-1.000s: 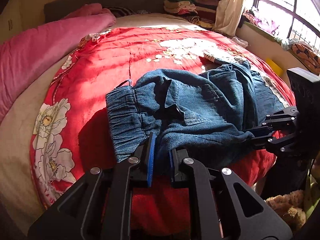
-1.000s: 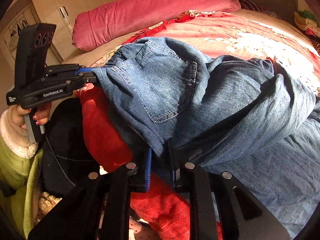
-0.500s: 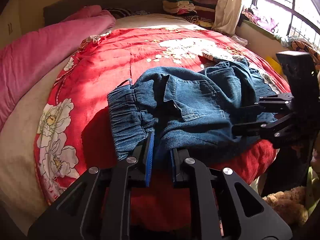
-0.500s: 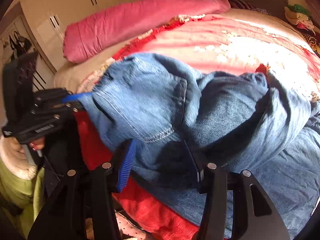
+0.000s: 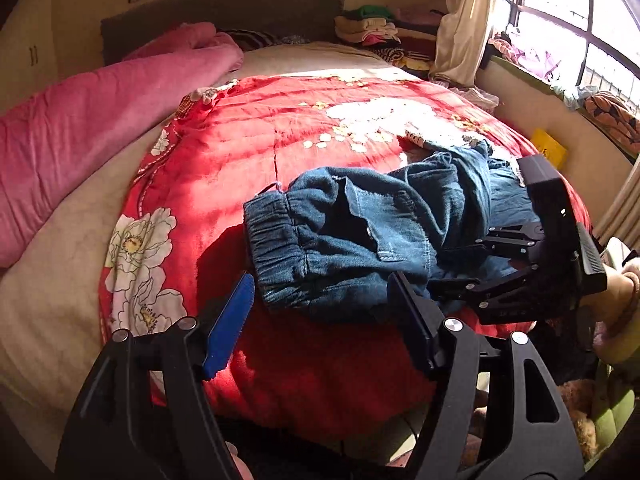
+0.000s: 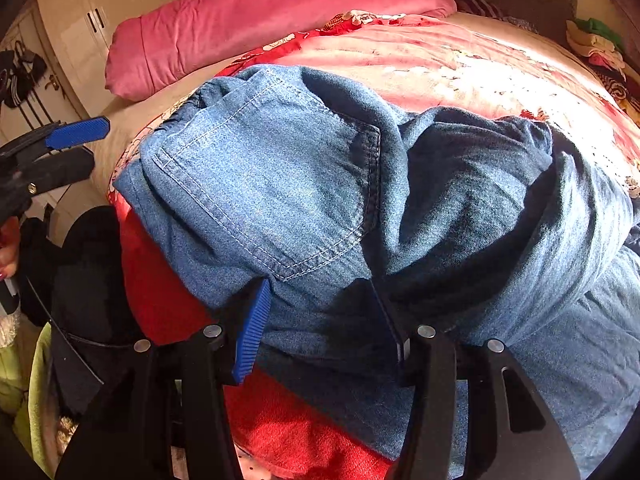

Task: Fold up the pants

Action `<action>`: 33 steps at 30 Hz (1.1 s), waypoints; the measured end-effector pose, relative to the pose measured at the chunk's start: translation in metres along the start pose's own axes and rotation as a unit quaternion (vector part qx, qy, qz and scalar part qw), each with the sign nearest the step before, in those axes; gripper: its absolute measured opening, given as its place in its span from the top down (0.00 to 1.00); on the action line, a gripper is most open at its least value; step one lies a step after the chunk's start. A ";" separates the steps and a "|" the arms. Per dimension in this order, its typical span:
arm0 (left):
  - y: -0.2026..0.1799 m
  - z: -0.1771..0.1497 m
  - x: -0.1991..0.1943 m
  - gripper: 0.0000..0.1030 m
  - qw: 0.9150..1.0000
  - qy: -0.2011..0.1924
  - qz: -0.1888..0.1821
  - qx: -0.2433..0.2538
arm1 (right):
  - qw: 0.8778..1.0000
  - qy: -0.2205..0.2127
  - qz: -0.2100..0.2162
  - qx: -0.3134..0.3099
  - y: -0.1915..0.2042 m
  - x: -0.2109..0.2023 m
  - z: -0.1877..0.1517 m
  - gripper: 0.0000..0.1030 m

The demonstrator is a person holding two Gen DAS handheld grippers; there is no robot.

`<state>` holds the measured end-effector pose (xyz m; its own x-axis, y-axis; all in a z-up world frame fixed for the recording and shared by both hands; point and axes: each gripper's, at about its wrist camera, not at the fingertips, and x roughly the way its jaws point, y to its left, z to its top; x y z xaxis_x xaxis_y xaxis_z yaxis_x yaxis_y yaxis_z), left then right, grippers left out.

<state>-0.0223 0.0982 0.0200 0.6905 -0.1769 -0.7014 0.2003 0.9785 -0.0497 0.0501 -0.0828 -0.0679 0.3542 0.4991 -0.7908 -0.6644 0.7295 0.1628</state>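
Observation:
Blue jeans point(image 5: 360, 240) with an elastic waistband lie crumpled on the red quilt near the bed's front edge. My left gripper point(image 5: 320, 284) hovers just in front of the waistband. Its jaws are opening and nothing is pinched between them. In the right wrist view the back pocket of the jeans point(image 6: 280, 180) fills the middle. My right gripper point(image 6: 320, 286) stands open over the denim. A fold of cloth lies loose between its fingers and the pads do not press on it. The right gripper point(image 5: 448, 266) also shows in the left wrist view, at the jeans' right side. At the far left of the right wrist view is the left gripper point(image 6: 100, 142).
The red floral quilt point(image 5: 280, 152) covers the bed, with a pink blanket point(image 5: 100, 128) along its left side. Folded clothes point(image 5: 372, 26) are stacked by the headboard. A window point(image 5: 560, 20) is at the right. A person's hand point(image 5: 616, 292) holds the right gripper. Cupboards point(image 6: 80, 20) stand behind.
My left gripper has let go of the waistband edge, spread wide and drawn back a little. The right gripper spread its jaws off the denim. The jeans have settled onto the quilt.

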 end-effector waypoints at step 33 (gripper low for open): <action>-0.019 -0.012 0.089 0.92 0.990 0.089 -0.072 -0.078 | 0.992 -0.061 0.054 0.094 -0.038 -0.075 -0.018 0.48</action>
<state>0.0270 0.0647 -0.0499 0.5263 -0.3083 -0.7924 0.1693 0.9513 -0.2576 0.0368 -0.1570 -0.0253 0.3720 0.6237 -0.6875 -0.5720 0.7373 0.3594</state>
